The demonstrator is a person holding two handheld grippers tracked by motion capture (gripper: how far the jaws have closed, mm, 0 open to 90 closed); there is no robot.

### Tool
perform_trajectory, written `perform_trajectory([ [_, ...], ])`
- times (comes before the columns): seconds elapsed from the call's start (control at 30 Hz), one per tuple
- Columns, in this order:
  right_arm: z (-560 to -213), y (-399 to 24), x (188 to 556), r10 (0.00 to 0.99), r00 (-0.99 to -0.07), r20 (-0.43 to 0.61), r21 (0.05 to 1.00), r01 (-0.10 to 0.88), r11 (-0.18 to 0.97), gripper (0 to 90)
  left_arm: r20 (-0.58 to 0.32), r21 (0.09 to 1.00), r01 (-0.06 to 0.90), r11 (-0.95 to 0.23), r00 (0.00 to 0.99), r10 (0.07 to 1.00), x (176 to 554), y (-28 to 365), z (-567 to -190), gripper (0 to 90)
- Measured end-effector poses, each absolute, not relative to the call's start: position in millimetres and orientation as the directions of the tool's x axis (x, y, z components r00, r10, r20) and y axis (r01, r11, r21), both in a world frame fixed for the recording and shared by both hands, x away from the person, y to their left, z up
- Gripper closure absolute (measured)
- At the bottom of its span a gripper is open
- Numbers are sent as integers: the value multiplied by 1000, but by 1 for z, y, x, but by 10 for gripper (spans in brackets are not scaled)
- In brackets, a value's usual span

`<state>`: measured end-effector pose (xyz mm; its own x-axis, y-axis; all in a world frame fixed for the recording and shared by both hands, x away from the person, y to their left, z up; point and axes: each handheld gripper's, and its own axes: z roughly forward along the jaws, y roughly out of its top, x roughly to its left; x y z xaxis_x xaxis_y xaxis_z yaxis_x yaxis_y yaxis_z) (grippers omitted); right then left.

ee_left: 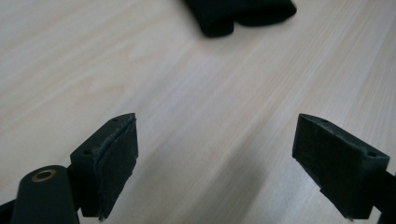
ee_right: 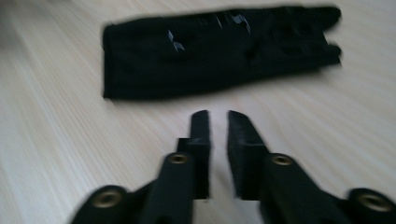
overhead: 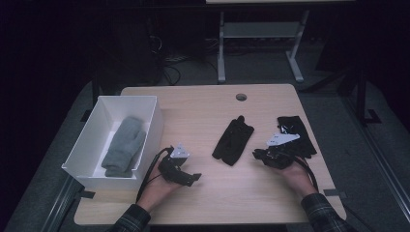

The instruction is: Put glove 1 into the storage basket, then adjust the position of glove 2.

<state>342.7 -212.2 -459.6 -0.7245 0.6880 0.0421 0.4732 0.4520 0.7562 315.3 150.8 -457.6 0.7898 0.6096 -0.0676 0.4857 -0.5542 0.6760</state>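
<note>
Right tongs: jaws nearly together, a narrow gap between them, nothing gripped, low over the bench. A black glove with white markings lies flat just ahead of them. Left tongs: jaws spread wide, empty, above bare wood; a second black glove lies beyond, between the two hands. At the bench's left edge, a white box contains a grey mitten.

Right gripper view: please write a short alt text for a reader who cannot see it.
Two black jaws of the right gripper rise from the bottom, nearly closed with nothing between them. Beyond them a black glove lies flat on the light wooden table, slightly blurred.
</note>
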Motion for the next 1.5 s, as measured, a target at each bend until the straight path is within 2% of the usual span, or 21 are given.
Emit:
perform_trajectory([
  [0.07, -456, -205, 345, 670, -741, 49, 768, 456, 449, 900, -60, 660, 489, -571, 792, 608, 314, 151, -461, 139],
  [0.3, -451, -186, 354, 631, -773, 60, 779, 431, 455, 900, -18, 645, 466, -606, 801, 598, 311, 150, -467, 137],
  [0.53, -445, -156, 372, 583, -810, 65, 796, 394, 459, 900, 1, 692, 423, -585, 810, 586, 307, 154, -474, 126],
  [0.77, -450, -134, 389, 576, -813, 84, 786, 409, 463, 900, 0, 719, 404, -565, 813, 583, 306, 156, -477, 126],
  [0.9, -463, -127, 394, 585, -807, 87, 745, 442, 500, 900, 0, 720, 405, -564, 812, 583, 306, 156, -477, 126],
  [1.0, -471, -126, 393, 579, -811, 86, 738, 442, 510, 900, 3, 717, 403, -568, 814, 581, 306, 157, -477, 126],
  [1.5, -466, -130, 357, 454, -888, 81, 706, 372, 603, 900, -2, 720, 410, -560, 808, 590, 306, 157, -477, 126],
])
